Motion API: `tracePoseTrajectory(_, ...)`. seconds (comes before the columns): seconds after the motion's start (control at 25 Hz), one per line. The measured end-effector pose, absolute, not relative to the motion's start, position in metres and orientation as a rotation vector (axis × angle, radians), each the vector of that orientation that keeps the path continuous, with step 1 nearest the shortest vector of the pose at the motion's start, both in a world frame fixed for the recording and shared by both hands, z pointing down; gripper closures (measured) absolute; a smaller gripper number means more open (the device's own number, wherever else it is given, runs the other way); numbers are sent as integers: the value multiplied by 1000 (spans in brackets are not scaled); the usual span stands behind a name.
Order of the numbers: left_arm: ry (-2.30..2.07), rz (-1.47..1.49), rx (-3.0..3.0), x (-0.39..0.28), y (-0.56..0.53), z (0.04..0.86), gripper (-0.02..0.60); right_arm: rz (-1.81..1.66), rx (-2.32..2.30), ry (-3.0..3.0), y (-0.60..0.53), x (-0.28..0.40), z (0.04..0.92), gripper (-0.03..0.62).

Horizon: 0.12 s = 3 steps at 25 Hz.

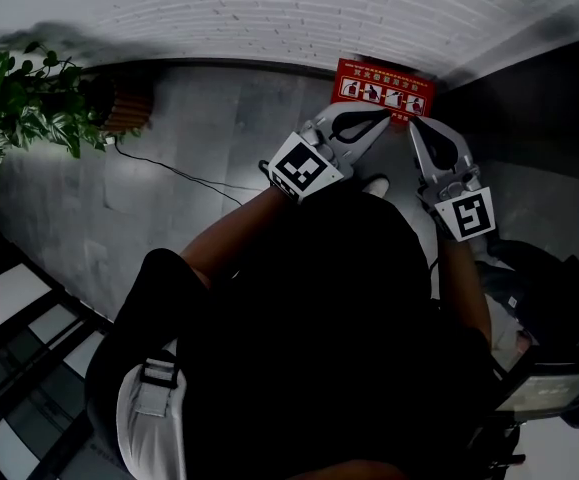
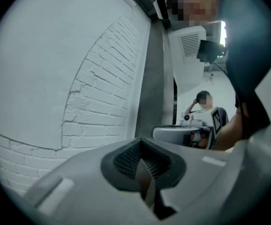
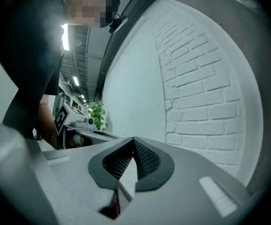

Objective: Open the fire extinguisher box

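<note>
The red fire extinguisher box [image 1: 384,88] sits on the floor at the foot of the white brick wall [image 1: 269,13], its printed top facing up. Both grippers hang above the floor just in front of it. My left gripper [image 1: 385,117] points at the box's near edge, its jaws shut with nothing between them. My right gripper [image 1: 413,124] is beside it, to the right, also shut and empty. Neither touches the box. In the left gripper view the shut pads [image 2: 142,159] face the brick wall [image 2: 102,93]. The right gripper view shows the shut pads [image 3: 134,159] and the same wall [image 3: 196,102].
A potted plant [image 1: 19,103] stands at the left by the wall, and a thin cable [image 1: 179,174] runs over the grey floor. Dark gear [image 1: 554,308] lies at the right. A second person [image 2: 203,103] stands far off in the left gripper view.
</note>
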<state>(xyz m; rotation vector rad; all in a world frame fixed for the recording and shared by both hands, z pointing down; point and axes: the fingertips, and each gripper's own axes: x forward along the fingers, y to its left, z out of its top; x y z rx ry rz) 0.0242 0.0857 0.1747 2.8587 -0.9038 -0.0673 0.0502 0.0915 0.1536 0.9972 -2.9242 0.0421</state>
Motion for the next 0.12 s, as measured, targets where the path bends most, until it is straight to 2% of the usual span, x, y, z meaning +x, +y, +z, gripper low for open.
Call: tracePoseTrajectory(0.12,-895,-68,2873,27,84,174,580,45,1000,-2919,88,53,155,586)
